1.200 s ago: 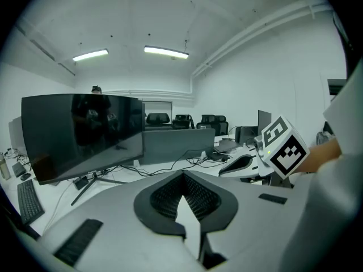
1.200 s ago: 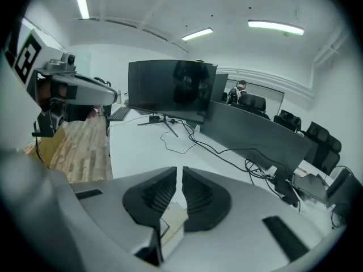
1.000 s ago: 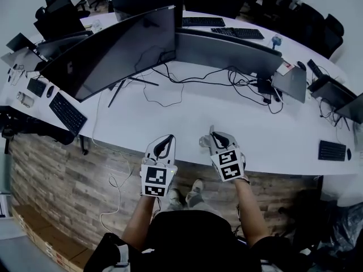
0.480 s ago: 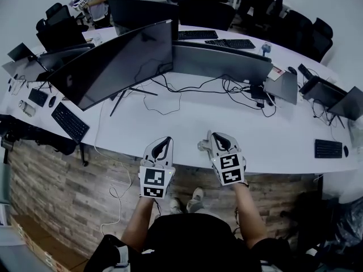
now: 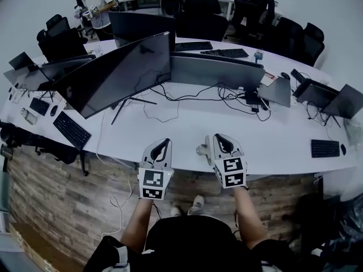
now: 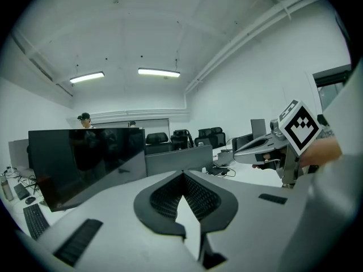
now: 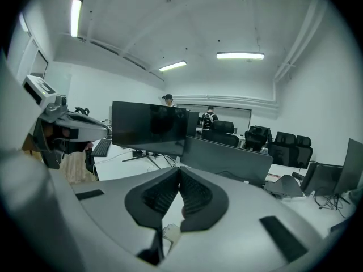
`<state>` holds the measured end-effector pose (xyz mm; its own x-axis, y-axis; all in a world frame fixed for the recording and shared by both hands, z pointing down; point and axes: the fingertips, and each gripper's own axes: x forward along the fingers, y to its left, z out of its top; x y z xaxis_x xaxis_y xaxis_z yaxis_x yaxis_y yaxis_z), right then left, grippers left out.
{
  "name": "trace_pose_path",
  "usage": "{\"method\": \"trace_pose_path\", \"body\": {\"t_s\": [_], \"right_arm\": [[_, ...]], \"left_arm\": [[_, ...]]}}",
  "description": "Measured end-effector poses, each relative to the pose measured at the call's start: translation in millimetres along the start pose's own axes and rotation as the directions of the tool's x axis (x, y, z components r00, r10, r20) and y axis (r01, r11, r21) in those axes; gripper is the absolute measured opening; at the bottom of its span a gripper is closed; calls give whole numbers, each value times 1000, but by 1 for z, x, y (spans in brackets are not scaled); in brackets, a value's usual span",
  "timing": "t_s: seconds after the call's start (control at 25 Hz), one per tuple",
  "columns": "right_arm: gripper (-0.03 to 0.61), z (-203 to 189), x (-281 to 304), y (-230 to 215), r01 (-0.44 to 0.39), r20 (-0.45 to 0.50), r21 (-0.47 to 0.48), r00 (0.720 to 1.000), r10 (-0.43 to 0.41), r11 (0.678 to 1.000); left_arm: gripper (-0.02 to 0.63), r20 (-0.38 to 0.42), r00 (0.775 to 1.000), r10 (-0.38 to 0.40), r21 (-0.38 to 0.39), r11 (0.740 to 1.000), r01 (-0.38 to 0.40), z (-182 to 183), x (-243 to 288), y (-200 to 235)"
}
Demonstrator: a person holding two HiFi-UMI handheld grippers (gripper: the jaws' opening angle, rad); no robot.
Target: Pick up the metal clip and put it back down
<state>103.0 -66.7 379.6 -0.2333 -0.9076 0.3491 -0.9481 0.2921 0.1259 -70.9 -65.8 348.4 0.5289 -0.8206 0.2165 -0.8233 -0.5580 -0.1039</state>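
Note:
My two grippers are held side by side over the front edge of the white table (image 5: 187, 123). The left gripper (image 5: 165, 141) (image 6: 182, 175) has its jaws together at the tips, nothing between them. My right gripper (image 5: 216, 136) (image 7: 180, 171) is shut too, with its pads meeting. I cannot make out a metal clip on the table in any view. A small pale thing (image 7: 170, 231) shows low under the right jaws; I cannot tell what it is. Each gripper also appears in the other's view: the right one (image 6: 249, 150), the left one (image 7: 91, 130).
Large dark monitors (image 5: 119, 67) (image 5: 218, 72) stand across the middle of the table, with black cables (image 5: 227, 95) behind them. Keyboards lie at the left (image 5: 71, 130) and right (image 5: 325, 148). Office chairs (image 5: 198, 7) and a standing person (image 5: 93, 7) are at the back.
The head view has lifted, so the table and monitors sit lower in frame and more of the room's back shows. Both grippers keep their places, side by side at the table edge.

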Motion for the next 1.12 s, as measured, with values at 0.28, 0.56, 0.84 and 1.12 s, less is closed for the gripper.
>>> {"method": "trace_pose_path", "body": {"t_s": [0.28, 0.56, 0.84, 1.12], "right_arm": [[25, 24, -18, -6, 35, 70, 4, 997, -35, 999], [25, 48, -35, -12, 58, 132, 19, 989, -60, 998], [25, 60, -48, -15, 74, 172, 29, 982, -78, 997], [25, 64, -56, -18, 74, 195, 45, 977, -81, 996]], "left_arm": [[11, 47, 999, -1, 34, 999, 0, 23, -10, 2], [12, 96, 995, 14, 62, 998, -20, 49, -21, 10], [11, 141, 990, 18, 67, 997, -28, 66, -29, 10], [12, 159, 987, 21, 74, 997, -33, 75, -35, 8]]}}
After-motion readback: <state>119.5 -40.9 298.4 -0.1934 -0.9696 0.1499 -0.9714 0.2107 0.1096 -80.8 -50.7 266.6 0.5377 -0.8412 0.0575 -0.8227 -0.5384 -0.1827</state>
